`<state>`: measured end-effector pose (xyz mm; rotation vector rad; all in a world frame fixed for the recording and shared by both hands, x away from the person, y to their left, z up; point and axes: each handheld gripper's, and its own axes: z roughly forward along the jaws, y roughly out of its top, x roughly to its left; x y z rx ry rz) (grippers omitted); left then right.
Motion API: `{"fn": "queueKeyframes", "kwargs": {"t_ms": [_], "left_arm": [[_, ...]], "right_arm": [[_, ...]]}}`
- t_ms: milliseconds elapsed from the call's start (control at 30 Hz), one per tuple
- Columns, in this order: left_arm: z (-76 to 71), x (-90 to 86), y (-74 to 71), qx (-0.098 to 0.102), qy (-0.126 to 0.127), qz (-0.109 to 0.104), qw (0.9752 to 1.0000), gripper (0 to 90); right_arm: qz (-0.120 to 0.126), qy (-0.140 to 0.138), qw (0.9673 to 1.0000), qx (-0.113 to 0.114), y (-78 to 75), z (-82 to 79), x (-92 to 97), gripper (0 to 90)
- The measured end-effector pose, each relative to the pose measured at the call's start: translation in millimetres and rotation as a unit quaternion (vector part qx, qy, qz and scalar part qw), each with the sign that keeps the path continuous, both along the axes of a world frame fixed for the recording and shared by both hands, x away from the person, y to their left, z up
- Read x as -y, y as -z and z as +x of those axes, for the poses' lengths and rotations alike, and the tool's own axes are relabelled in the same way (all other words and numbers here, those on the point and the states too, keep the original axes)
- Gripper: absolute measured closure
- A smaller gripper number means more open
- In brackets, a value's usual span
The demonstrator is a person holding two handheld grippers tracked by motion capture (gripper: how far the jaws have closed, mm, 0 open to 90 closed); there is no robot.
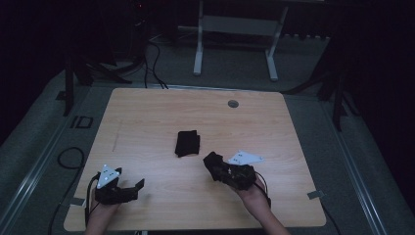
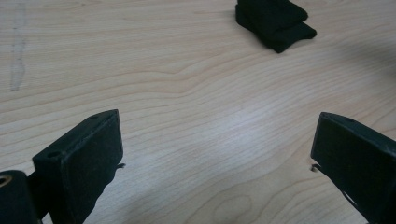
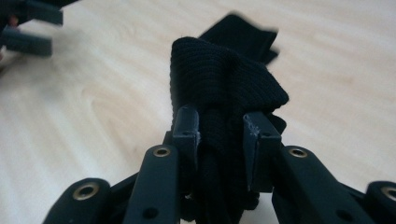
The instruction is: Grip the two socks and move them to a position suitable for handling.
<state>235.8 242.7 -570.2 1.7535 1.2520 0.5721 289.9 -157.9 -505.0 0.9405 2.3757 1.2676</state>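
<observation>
A folded black knitted cloth (image 1: 187, 143) lies near the middle of the wooden table (image 1: 147, 112); in the left gripper view this folded cloth (image 2: 275, 23) sits at the top, well beyond the jaws. My right gripper (image 1: 216, 167) hovers just right of it, shut on a second bunched black knitted cloth (image 1: 211, 158). Seen along its jaws, the right gripper (image 3: 222, 119) pinches that cloth (image 3: 224, 70), which stands up above the fingertips. My left gripper (image 1: 138, 186) rests low at the table's near left corner. The left gripper (image 2: 215, 126) is open, with only bare wood between its jaws.
A round grey grommet (image 1: 233, 104) sits near the table's far edge. A faint pencil line (image 1: 117, 137) marks the left part of the top. White frame legs (image 1: 198, 49) stand on the floor behind, and a black cable loop (image 1: 68, 157) lies to the left.
</observation>
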Motion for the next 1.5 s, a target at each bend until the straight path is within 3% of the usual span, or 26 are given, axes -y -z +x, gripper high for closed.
{"fn": "queueKeyframes", "kwargs": {"t_ms": [233,367,533,567,767,833,900,967,1000,1067,1100,1133,1200,1267,1300,1367,1500], "left_arm": [[0.8,1.8,0.9,-0.004,0.005,-0.004,1.0,2.5],[1.0,4.9,0.8,-0.004,0.01,0.0,0.9999,2.5],[0.7,5.5,-0.2,-0.003,0.007,-0.01,0.9999,2.5],[0.5,5.8,-0.3,-0.002,0.008,-0.011,0.9999,2.5],[0.3,10.6,-0.7,-0.001,0.017,-0.008,0.9998,2.6],[0.3,14.0,-1.0,0.0,0.023,0.0,0.9997,2.6],[0.4,15.8,-1.0,0.001,0.027,0.002,0.9996,2.6],[0.4,16.6,-1.1,0.002,0.028,0.003,0.9996,2.6],[0.5,16.8,-1.2,0.002,0.03,0.002,0.9996,2.6],[0.7,17.2,-1.5,0.001,0.03,-0.001,0.9996,2.6],[1.1,19.0,-2.0,0.0,0.033,-0.007,0.9994,2.6],[1.1,22.8,-2.2,-0.001,0.038,-0.01,0.9992,2.6],[1.1,28.0,-2.5,-0.002,0.047,-0.006,0.9989,2.6],[1.1,30.7,-2.5,-0.002,0.052,-0.006,0.9986,2.6],[1.1,33.8,-2.4,-0.004,0.056,-0.005,0.9984,2.6],[1.4,44.1,-2.1,-0.011,0.074,-0.011,0.9972,2.6],[1.2,55.1,-2.6,-0.017,0.093,-0.016,0.9953,3.9]], "right_arm": [[-0.018,-0.004,0.9992,-0.036,29.7,-16.6,3.4,69.8],[-0.025,-0.007,0.9989,-0.04,43.0,-22.1,4.3,69.3],[-0.053,0.014,0.9977,-0.04,59.6,-24.5,4.9,68.1],[-0.049,0.015,0.9979,-0.039,61.6,-24.3,5.6,68.0],[-0.044,0.035,0.9975,-0.044,61.8,-23.4,3.6,63.8],[-0.041,0.03,0.9972,-0.055,59.7,-21.7,4.2,58.1],[-0.035,0.028,0.9969,-0.065,54.1,-21.1,6.7,46.9],[-0.031,0.028,0.9971,-0.063,49.3,-21.4,8.2,42.8],[-0.018,0.037,0.9981,-0.045,36.3,-22.5,13.2,35.1],[-0.018,0.037,0.9981,-0.045,36.3,-22.5,13.2,35.1],[-0.014,0.042,0.9983,-0.037,29.4,-22.5,15.6,32.5],[-0.013,0.054,0.9984,-0.008,13.3,-23.8,19.8,26.1],[-0.017,0.071,0.9973,0.009,10.0,-25.4,20.9,26.0],[-0.008,0.054,0.9984,-0.013,12.7,-23.2,19.3,26.0],[-0.008,0.054,0.9984,-0.013,12.7,-23.2,19.3,26.0],[-0.033,0.03,0.9987,-0.025,24.2,-23.5,9.1,26.0],[-0.065,0.028,0.9969,-0.035,40.7,-20.0,5.0,28.9]]}}
